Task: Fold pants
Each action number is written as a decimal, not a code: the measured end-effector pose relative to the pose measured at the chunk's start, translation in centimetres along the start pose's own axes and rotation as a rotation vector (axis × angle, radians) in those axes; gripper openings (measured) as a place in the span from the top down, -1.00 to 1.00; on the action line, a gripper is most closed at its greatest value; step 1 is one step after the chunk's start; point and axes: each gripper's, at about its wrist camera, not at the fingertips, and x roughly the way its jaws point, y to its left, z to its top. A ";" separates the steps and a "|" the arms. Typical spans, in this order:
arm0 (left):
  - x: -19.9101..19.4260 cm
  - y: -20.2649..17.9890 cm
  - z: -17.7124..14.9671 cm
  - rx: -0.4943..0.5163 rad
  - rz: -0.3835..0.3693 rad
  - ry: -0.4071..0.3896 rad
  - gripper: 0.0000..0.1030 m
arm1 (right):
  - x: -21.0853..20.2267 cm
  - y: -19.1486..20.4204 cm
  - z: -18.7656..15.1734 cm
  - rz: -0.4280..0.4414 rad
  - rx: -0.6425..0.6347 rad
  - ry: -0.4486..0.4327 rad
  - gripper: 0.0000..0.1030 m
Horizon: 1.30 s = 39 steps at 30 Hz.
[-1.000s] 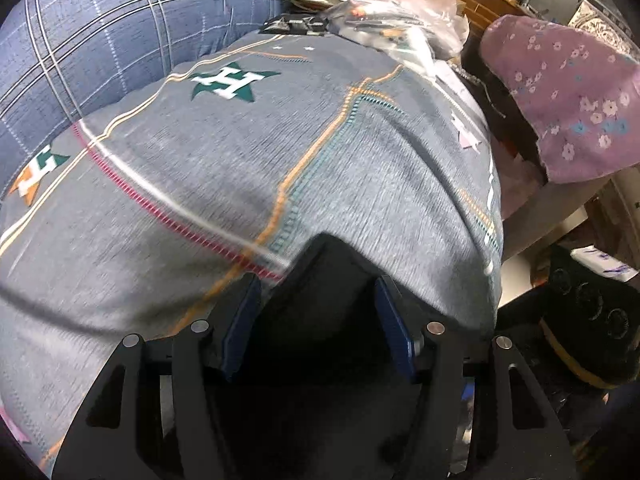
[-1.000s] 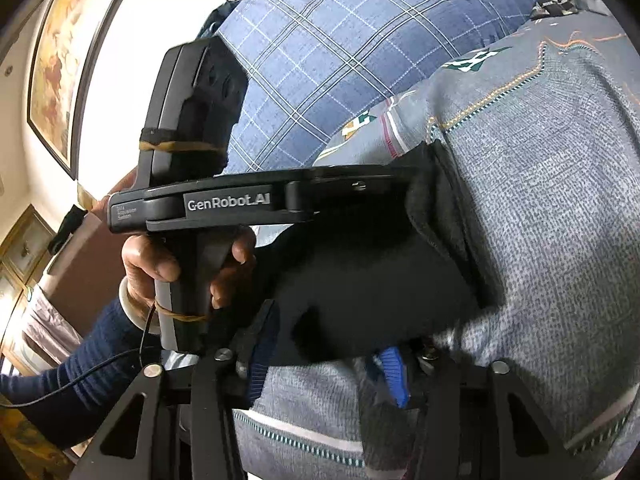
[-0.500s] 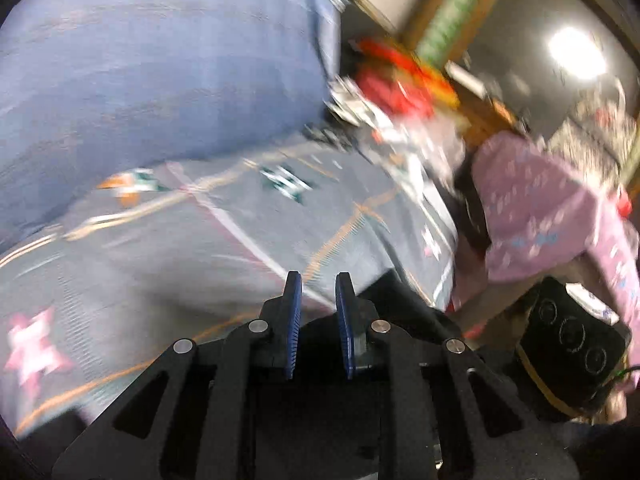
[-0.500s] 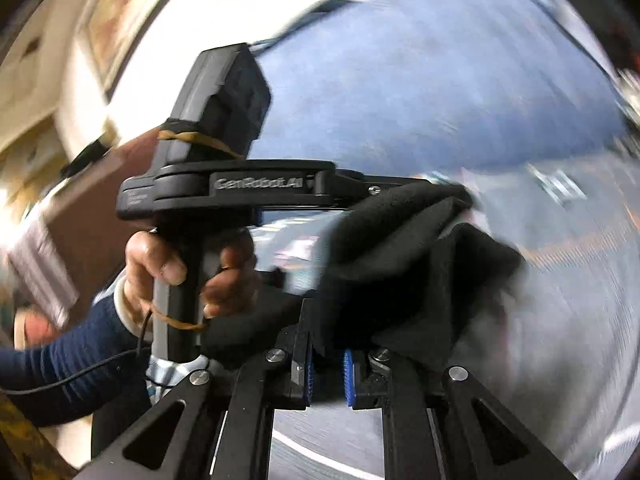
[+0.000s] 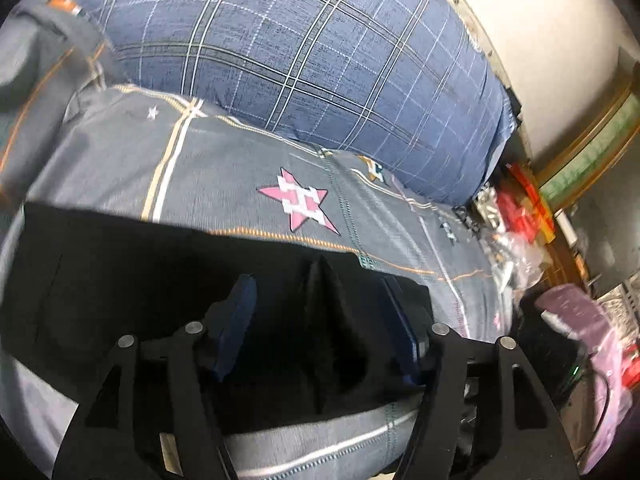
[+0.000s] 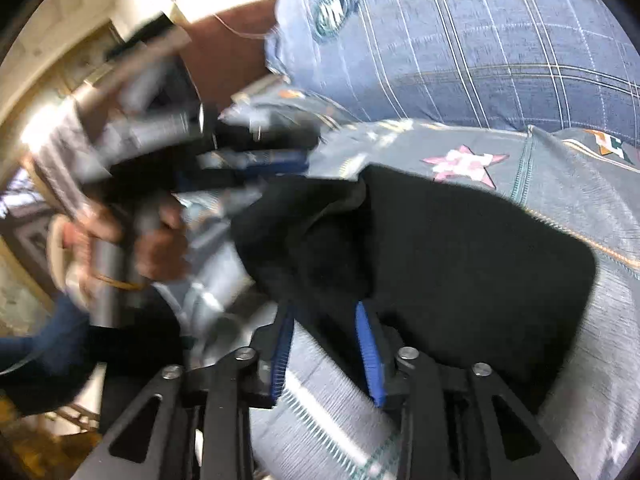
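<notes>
Left wrist view: black pants [image 5: 160, 280] lie folded on bed cover [image 5: 240, 152], w/ plaid pillow [image 5: 300, 60] behind. Left tool [image 5: 316, 320] is spread wide, straddling a raised crease, not gripping. Right wrist view: right tool [image 6: 324, 348] is parted at pants [image 6: 460, 260] edge, cloth between the jaws but unpinched. Step, as judged: fold laid, both released. Next calls for re-gripping an edge for a 2nd fold, or smoothing.

A bed [image 5: 224, 168] carries everything, covered in a grey sheet with pink stars and orange stitched lines. The black pants [image 5: 132, 272] lie flat on it, and a big blue plaid pillow [image 5: 304, 56] rests along its far side.
</notes>
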 end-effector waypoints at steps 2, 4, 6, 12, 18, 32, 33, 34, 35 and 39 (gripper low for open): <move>0.8 -0.4 -0.8 -0.010 -0.003 0.024 -0.22 | -2.7 -0.3 -0.2 -0.026 -0.001 -0.056 0.12; 2.0 -1.2 -1.7 -0.010 0.014 0.051 -0.22 | -5.0 -1.9 -0.3 -0.069 0.036 -0.117 -0.01; 3.8 -2.3 -2.9 0.003 0.061 0.097 -0.22 | -5.5 -3.2 -0.2 -0.085 0.083 -0.135 -0.01; 5.5 -4.6 -4.9 0.062 0.114 0.111 0.68 | -4.0 -4.9 -0.2 -0.112 0.160 -0.132 -0.02; 4.1 -4.3 -6.0 0.055 0.149 0.105 0.71 | -4.1 -3.2 1.0 -0.104 0.079 -0.157 -0.02; 1.1 -2.7 -6.4 0.004 0.278 -0.016 0.54 | 0.3 -1.0 2.9 -0.192 -0.061 -0.052 -0.03; 0.7 -2.6 -6.6 0.000 0.286 -0.024 0.54 | 0.6 -0.7 3.2 -0.199 -0.074 -0.048 -0.03; 0.4 -2.5 -6.7 -0.004 0.298 -0.033 0.54 | 1.2 -0.4 3.6 -0.211 -0.093 -0.039 -0.03; 0.0 -2.3 -7.0 -0.007 0.314 -0.042 0.54 | 1.7 -0.2 3.9 -0.222 -0.105 -0.033 -0.03; -1.8 -1.2 -8.1 -0.046 0.378 -0.084 0.54 | 5.2 1.2 5.2 -0.277 -0.172 0.006 -0.03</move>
